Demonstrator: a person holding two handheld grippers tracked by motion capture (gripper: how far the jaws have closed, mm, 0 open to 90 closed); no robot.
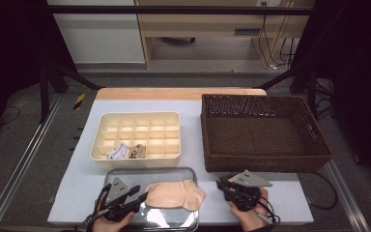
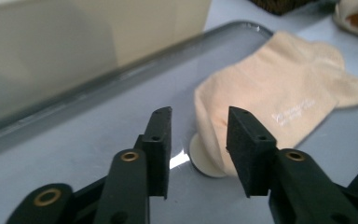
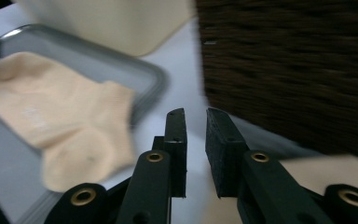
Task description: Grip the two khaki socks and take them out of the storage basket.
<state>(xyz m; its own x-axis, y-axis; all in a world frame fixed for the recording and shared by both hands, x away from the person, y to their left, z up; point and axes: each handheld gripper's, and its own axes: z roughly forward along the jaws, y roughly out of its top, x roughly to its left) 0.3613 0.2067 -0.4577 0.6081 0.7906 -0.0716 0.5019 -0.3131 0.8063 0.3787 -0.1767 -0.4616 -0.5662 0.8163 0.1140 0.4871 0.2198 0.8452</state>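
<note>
Your left gripper (image 2: 198,140) hovers with jaws parted at the cuff of a peach sock (image 2: 279,102) lying on the metal tray (image 2: 121,84) — your right gripper (image 3: 196,135), jaws narrowly apart and empty, sits beside the wicker basket (image 3: 289,70).

Peach sock (image 1: 174,194): pale peach-cream ankle sock, soft knit, lying flat on metal tray (image 1: 121,175) at 6 o'clock edge of table. Long axis runs 9-to-3 o'clock; one end toward 9 o'clock, shaped end toward 3 o'clock, overhanging tray rim there. In left gripper view (image 2: 279,100), faint pale lettering on upper face, rounded edge at near end touching tray surface. In right gripper view (image 3: 60,126), slightly blurred; one end over tray rim. Unfolded, unrolled, nothing lying on it.
</note>
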